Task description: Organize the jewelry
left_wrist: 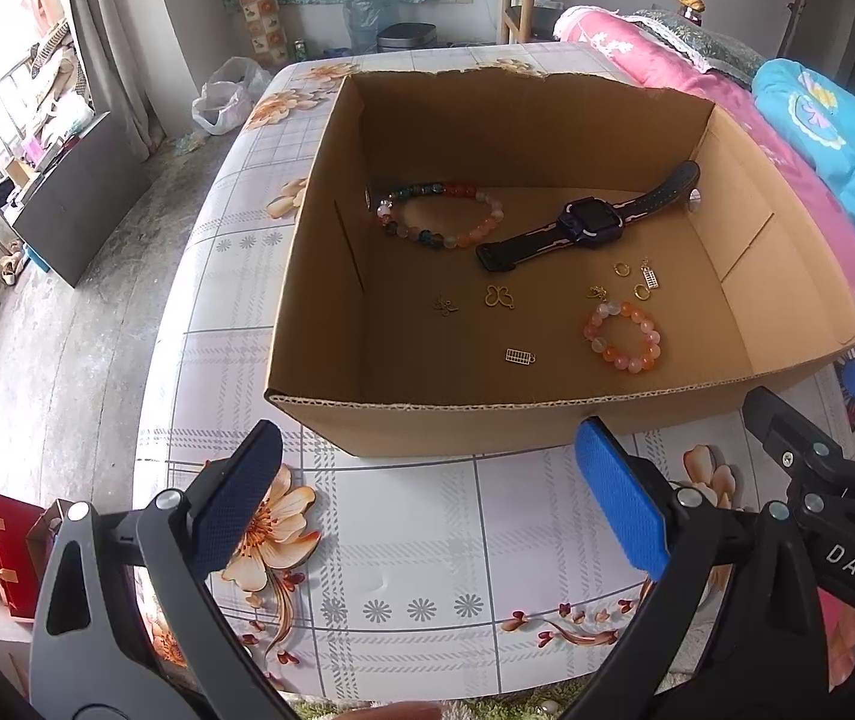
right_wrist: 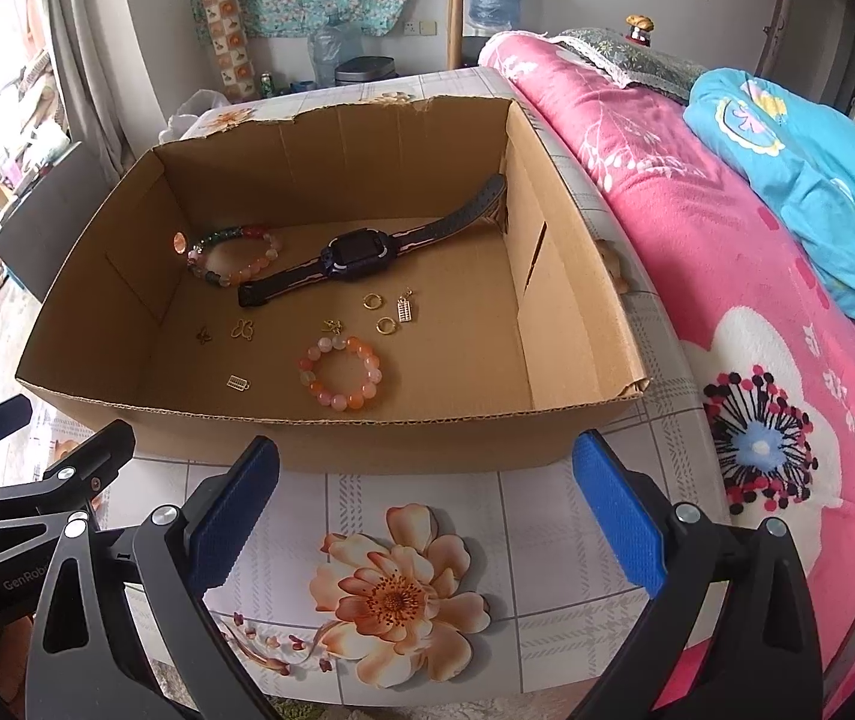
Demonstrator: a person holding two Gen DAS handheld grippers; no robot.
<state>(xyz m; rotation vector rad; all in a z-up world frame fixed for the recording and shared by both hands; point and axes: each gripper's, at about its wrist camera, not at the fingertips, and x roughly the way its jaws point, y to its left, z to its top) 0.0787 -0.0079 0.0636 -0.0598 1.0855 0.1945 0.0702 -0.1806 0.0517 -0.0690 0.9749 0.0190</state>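
Blanket (right_wrist: 697, 228) beside box (right_wrist: 331, 438) fills right wrist view only.

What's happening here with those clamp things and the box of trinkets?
A person holds a hand-held gripper in each hand, the left hand-held gripper and the right hand-held gripper, both open and empty, in front of a cardboard box on a flowered table. Inside lie a dark watch, an orange bead bracelet, a multicoloured bead bracelet and small gold charms. Nothing is being gripped.
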